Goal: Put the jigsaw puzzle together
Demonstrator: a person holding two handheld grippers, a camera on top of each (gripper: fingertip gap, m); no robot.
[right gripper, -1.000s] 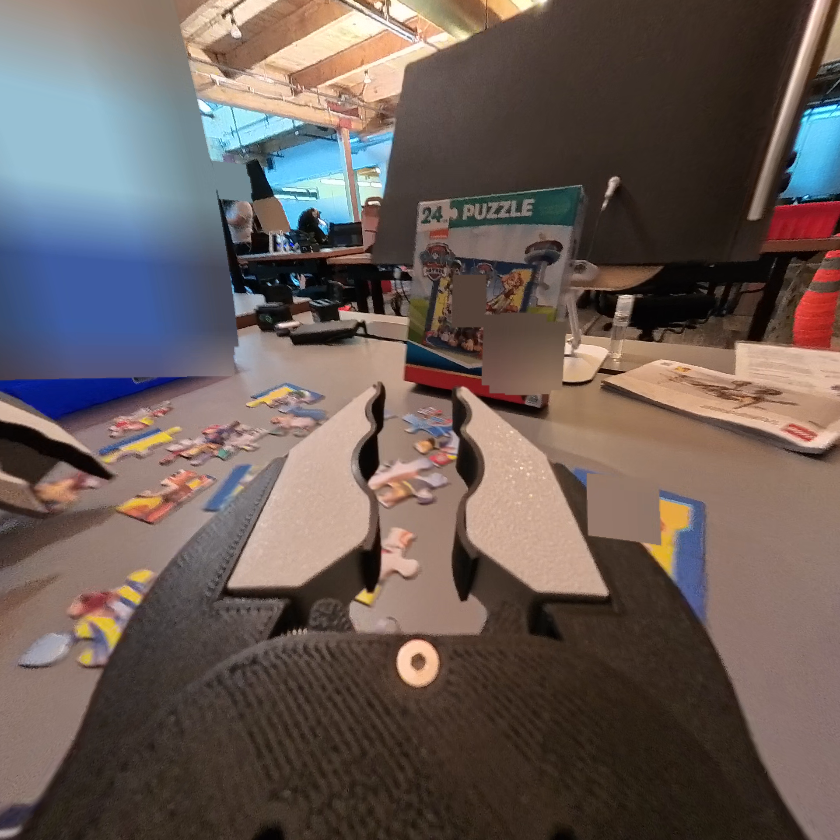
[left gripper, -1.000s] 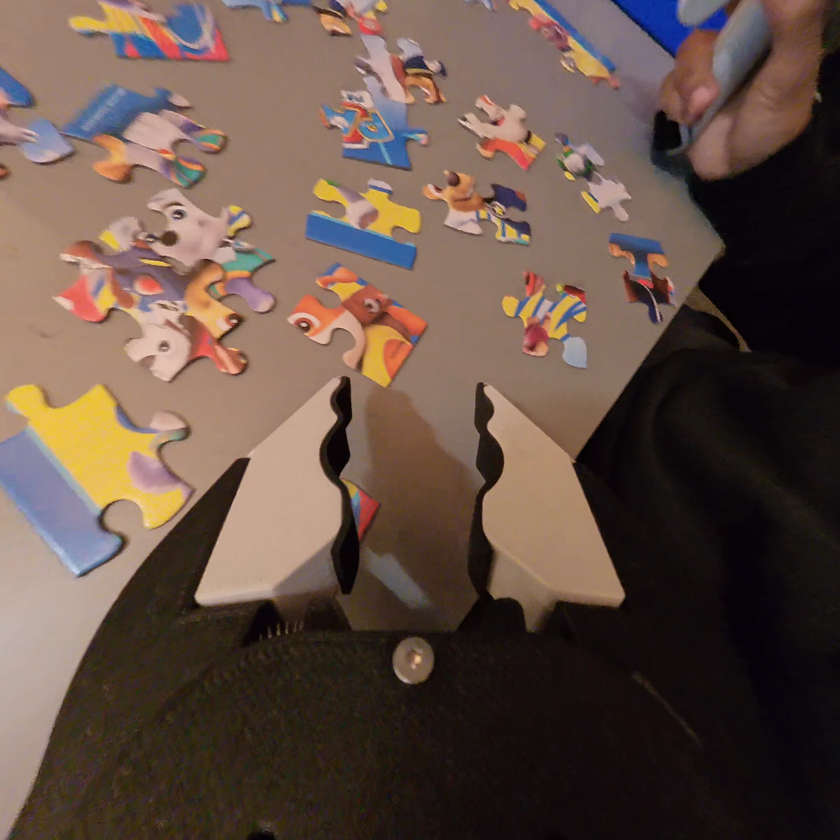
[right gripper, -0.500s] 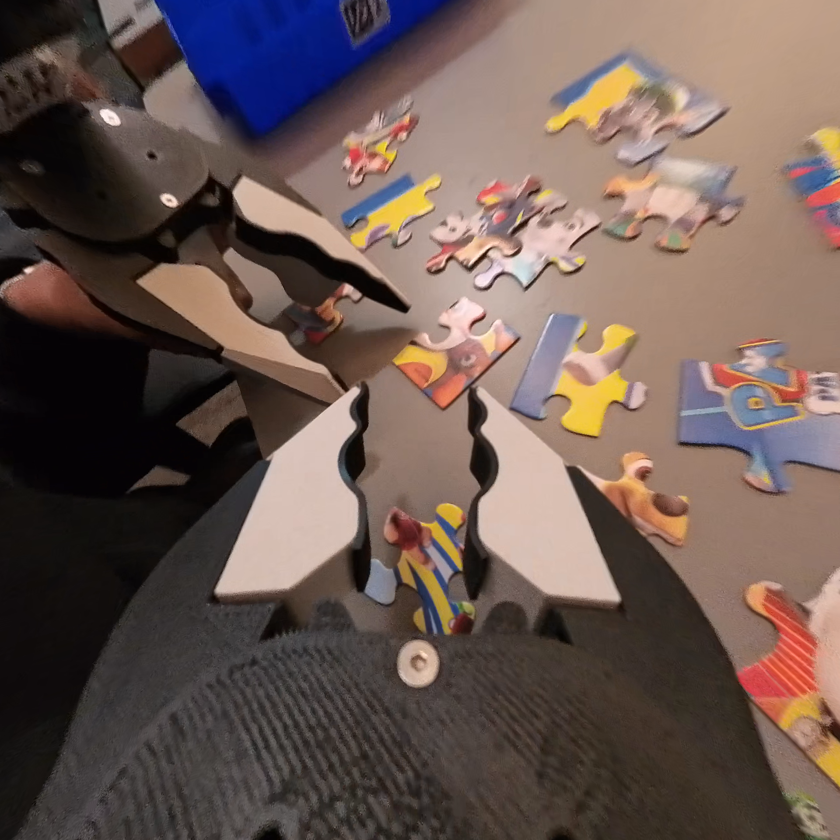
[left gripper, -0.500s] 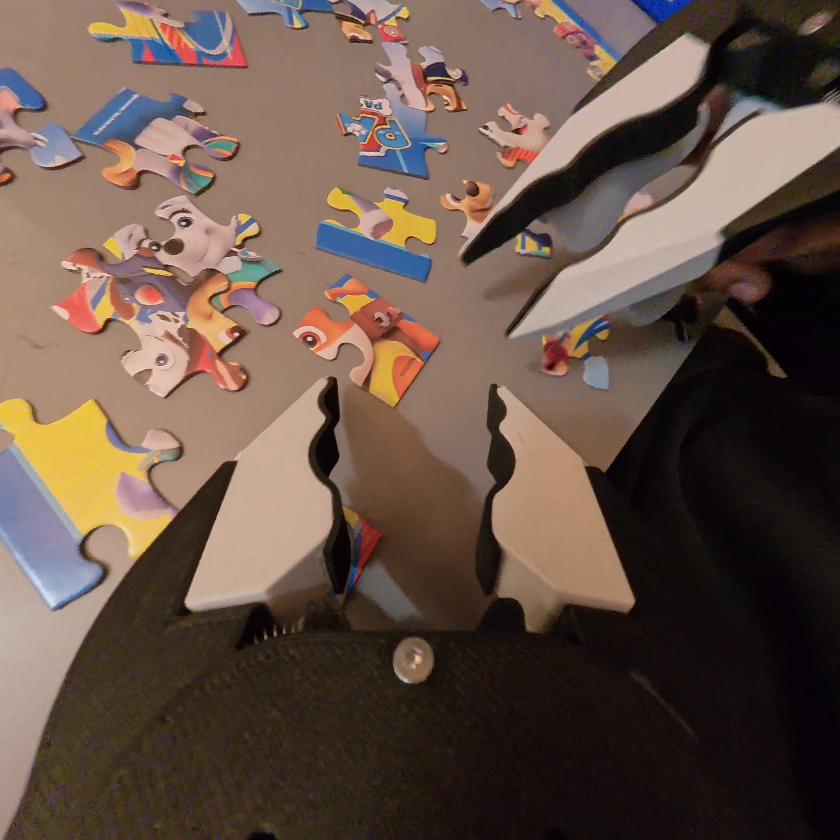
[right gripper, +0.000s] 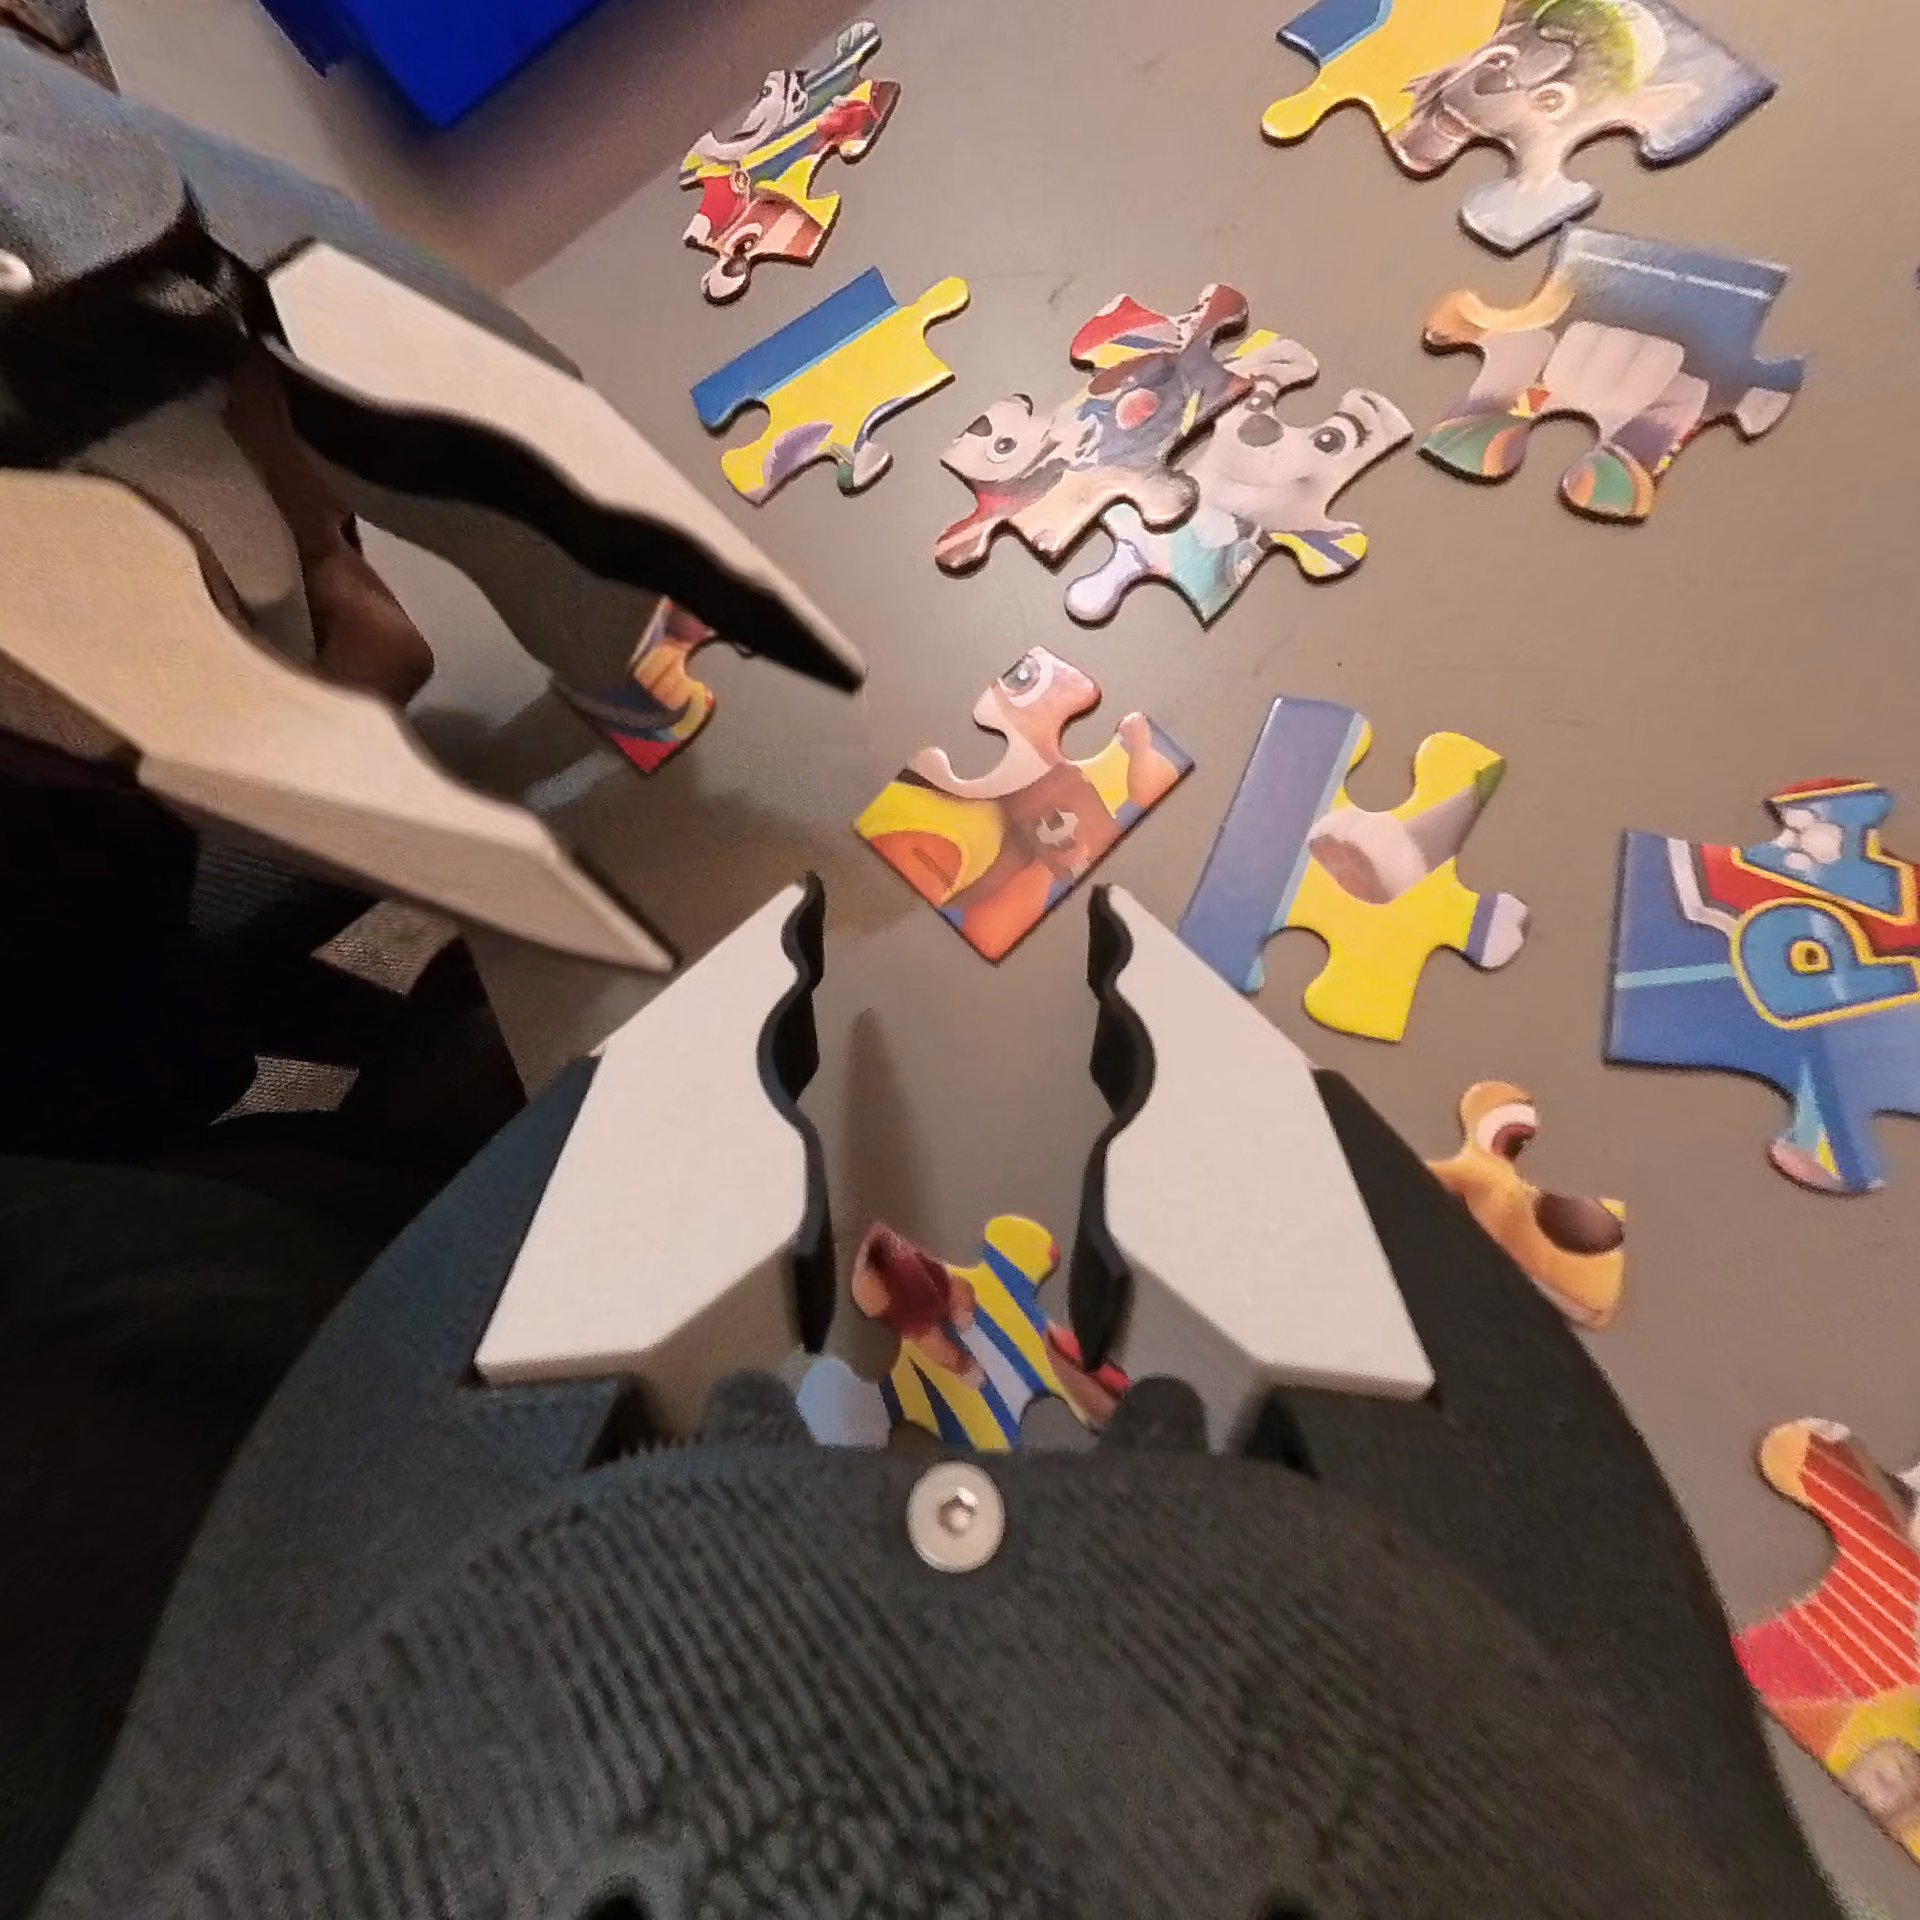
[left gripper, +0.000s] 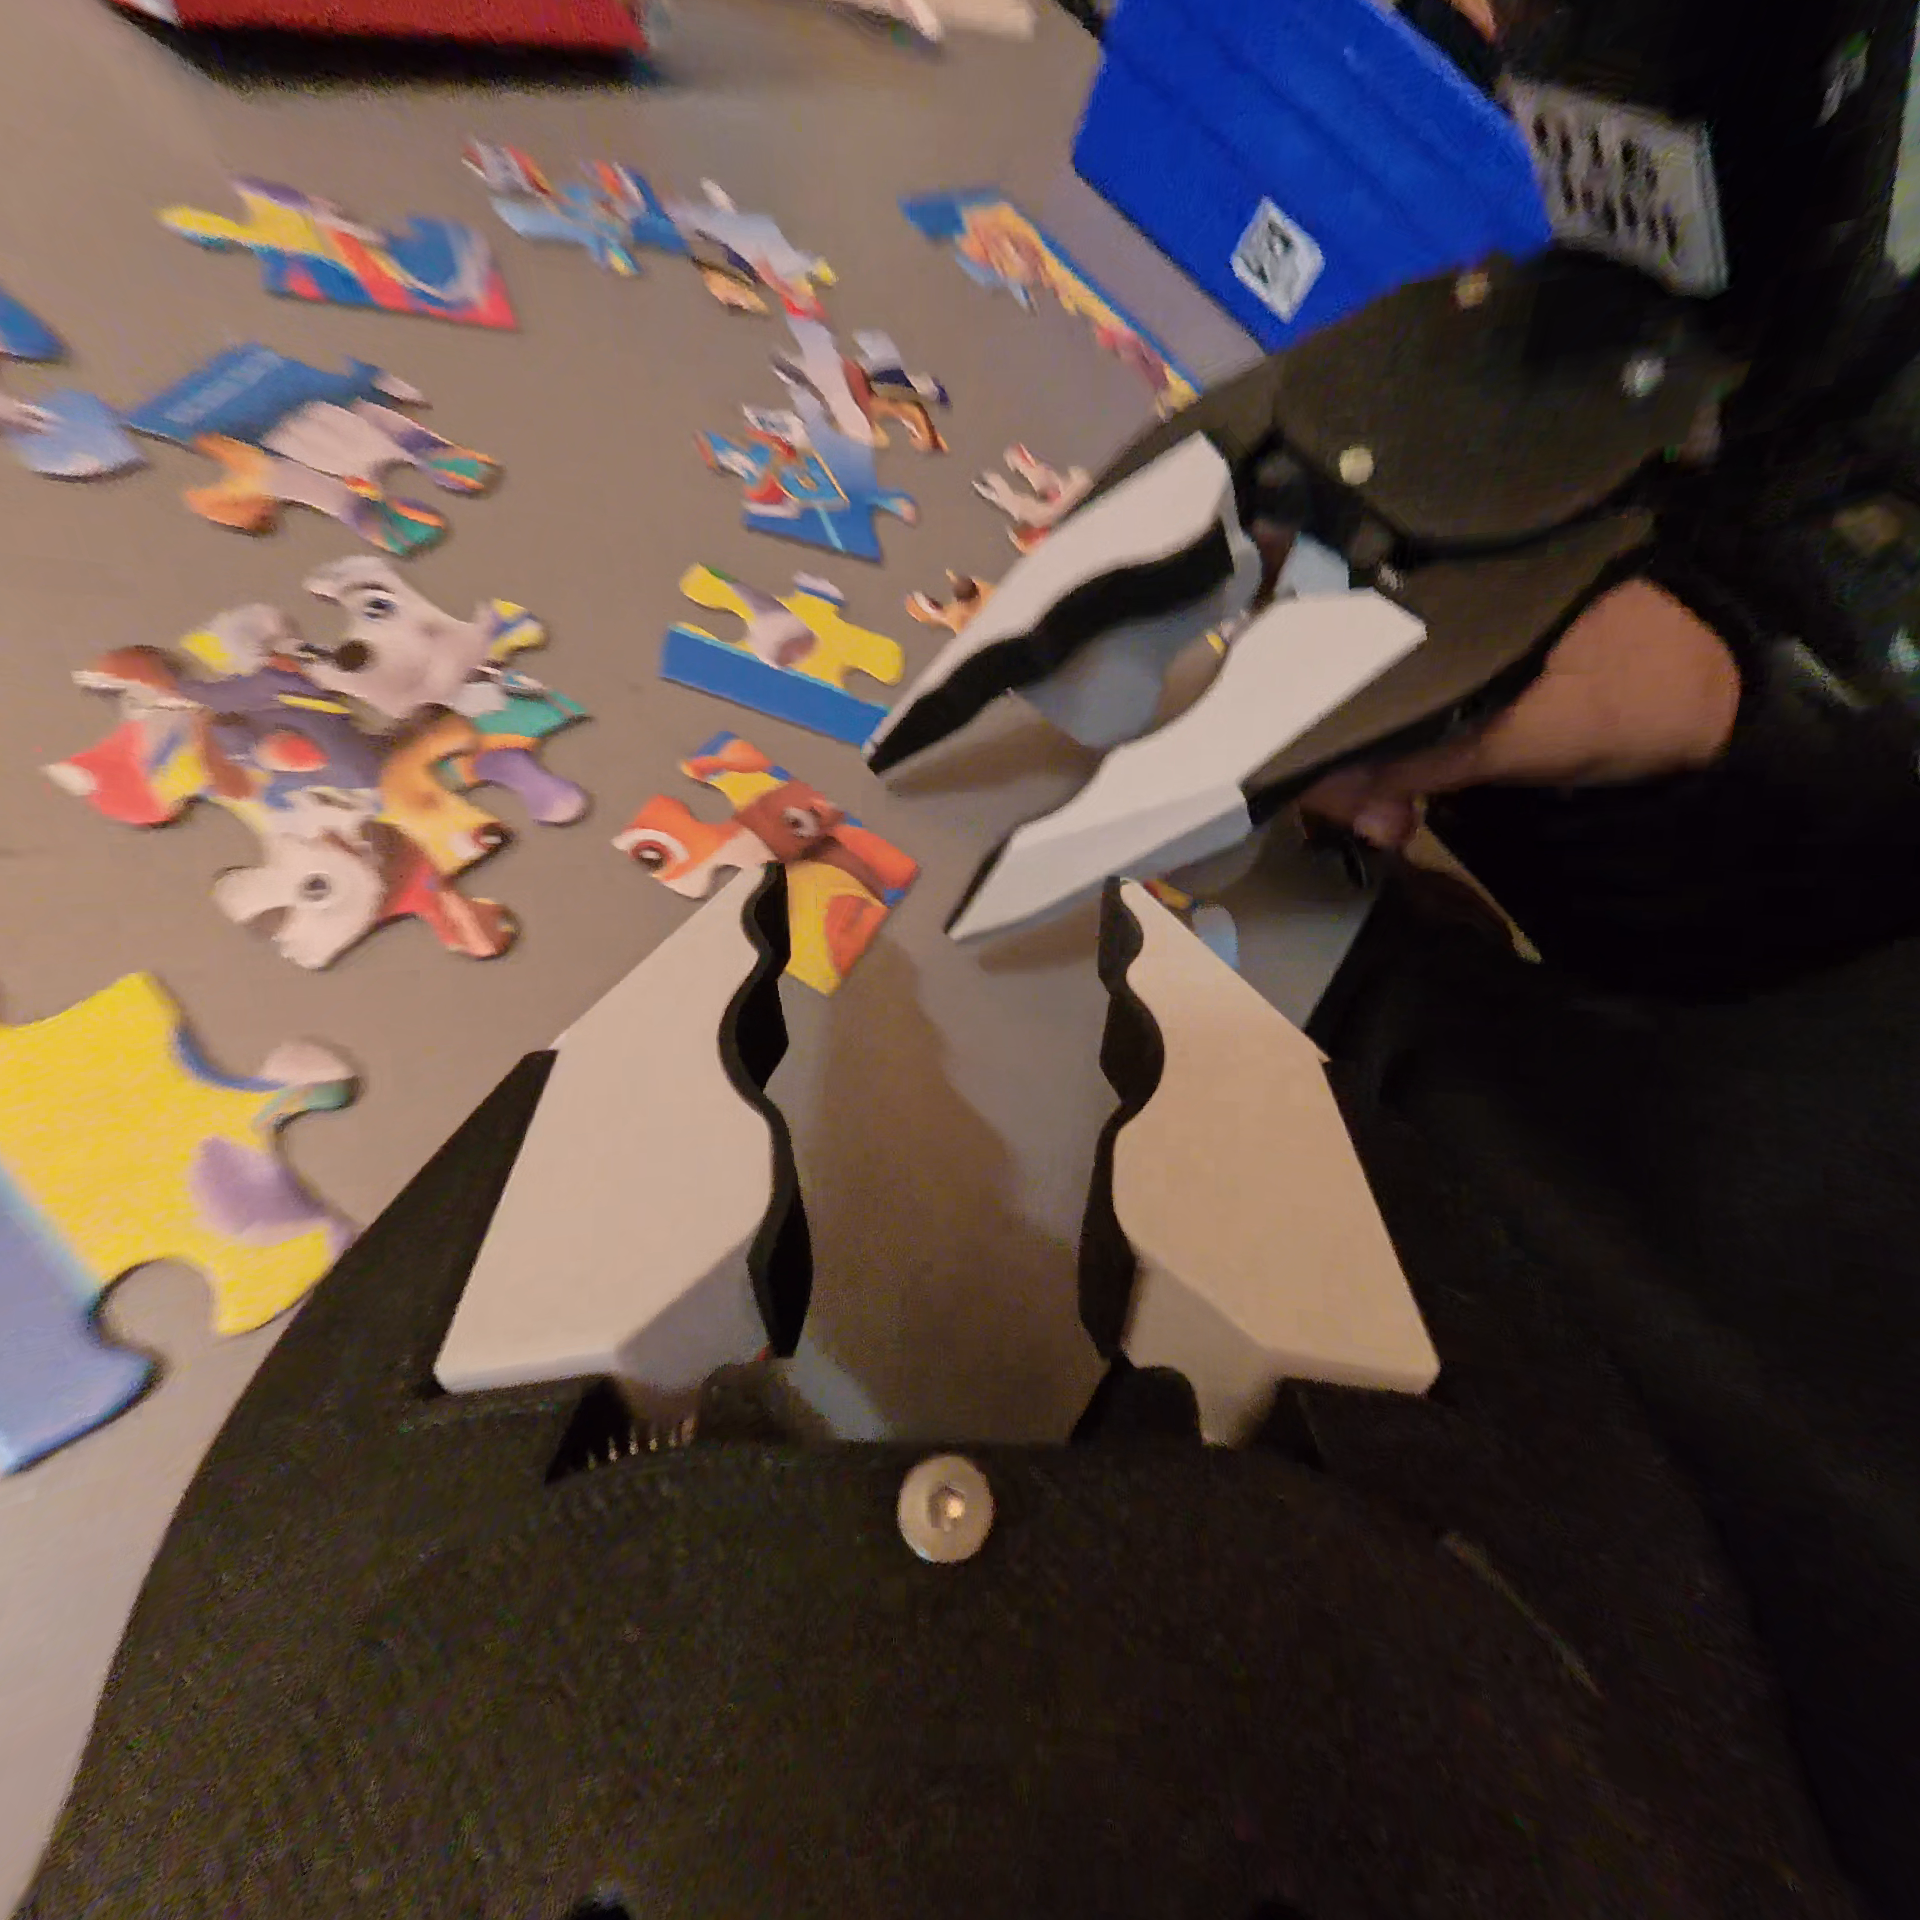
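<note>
My left hand-held gripper (left gripper: 940, 904) hangs over the near edge of the grey table (left gripper: 582, 488) with its jaws wide apart and nothing between them but bare table. Its left fingertip overlaps, in this view, the near corner of an orange and yellow puzzle piece (left gripper: 800, 852) that lies flat just ahead; I cannot tell whether it touches it.

My right hand-held gripper (right gripper: 951, 904) is also wide, with nothing pressed between its pads. It points at that same orange and yellow piece (right gripper: 1023, 821), which lies just beyond the tips. A small striped yellow and blue piece (right gripper: 966, 1340) shows deep between the fingers, lying on the table below them and not gripped. From the left wrist view the right gripper (left gripper: 914, 842) comes in from the right side, its tips near my left one's.

As for progress, very little is joined. A small cluster of interlocked pieces (right gripper: 1164, 457) with white dog faces sits further out on the table, and one or two other pairs may be joined. The rest lie loose and well apart: a blue and yellow edge piece (right gripper: 1351, 862), a large blue piece (right gripper: 1766, 966), another yellow and blue edge piece (right gripper: 831, 384), and more toward the far side. A blue bin (left gripper: 1299, 156) stands at the far right corner. I judge most of the assembling still undone.
</note>
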